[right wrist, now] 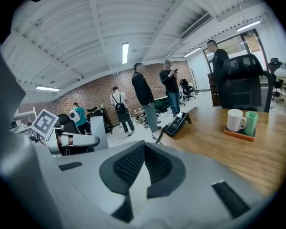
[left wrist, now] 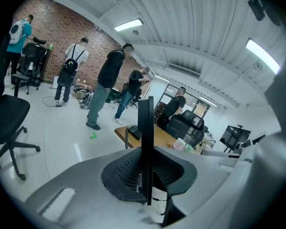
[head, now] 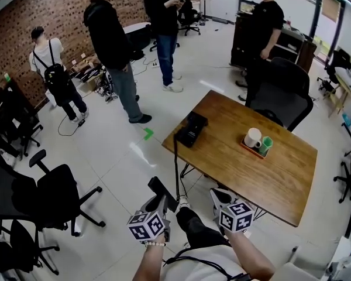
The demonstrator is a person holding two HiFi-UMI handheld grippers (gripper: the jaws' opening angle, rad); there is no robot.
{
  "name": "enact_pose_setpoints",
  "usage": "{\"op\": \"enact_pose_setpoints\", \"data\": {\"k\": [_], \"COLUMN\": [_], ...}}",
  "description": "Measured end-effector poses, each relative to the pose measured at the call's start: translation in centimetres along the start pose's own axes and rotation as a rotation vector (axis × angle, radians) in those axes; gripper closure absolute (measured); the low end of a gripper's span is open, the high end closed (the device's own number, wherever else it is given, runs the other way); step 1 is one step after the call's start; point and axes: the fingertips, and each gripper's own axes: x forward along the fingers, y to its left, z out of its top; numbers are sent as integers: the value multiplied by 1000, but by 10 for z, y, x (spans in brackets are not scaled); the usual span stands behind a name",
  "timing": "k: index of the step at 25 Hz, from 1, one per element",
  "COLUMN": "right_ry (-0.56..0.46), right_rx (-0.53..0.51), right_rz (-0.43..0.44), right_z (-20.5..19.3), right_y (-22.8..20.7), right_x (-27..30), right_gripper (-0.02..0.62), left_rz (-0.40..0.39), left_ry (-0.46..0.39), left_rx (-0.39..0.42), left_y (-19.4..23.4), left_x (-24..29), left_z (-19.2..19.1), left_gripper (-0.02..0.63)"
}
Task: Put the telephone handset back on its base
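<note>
The black telephone base [head: 190,129] sits at the near left corner of the wooden table [head: 281,174], also seen in the right gripper view as the base [right wrist: 175,124]. Its cord [head: 176,163] hangs off the table edge down to the black handset [head: 162,193]. My left gripper [head: 158,205] is shut on that handset, low and left of the table. In the left gripper view the handset [left wrist: 145,128] stands edge-on between the pads. My right gripper [head: 221,196] is near the table's front edge; its jaws [right wrist: 143,168] are shut with nothing between them.
An orange tray [head: 249,148] with a white mug [head: 253,137] and a green cup [head: 265,146] rests mid-table. A black office chair [head: 284,92] stands behind the table, more chairs [head: 52,198] at the left. Several people [head: 114,45] stand beyond on the white floor.
</note>
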Motion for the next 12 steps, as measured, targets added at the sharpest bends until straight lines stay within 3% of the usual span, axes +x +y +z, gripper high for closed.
{"op": "enact_pose_setpoints", "data": {"k": [5,12], "right_ry": [0,-10], "right_rx": [12,71], "right_rz": [11,-50], "right_z": [6,30], "right_y": [1,-37], "right_x": [42,113], "right_gripper": [592,592], "left_rz": [-26,-123], "left_ry": [17,113], "left_rx": [10,41], "left_y": [15,40], "left_x": [18,93], "left_z": [14,53], "left_gripper": [535,535]}}
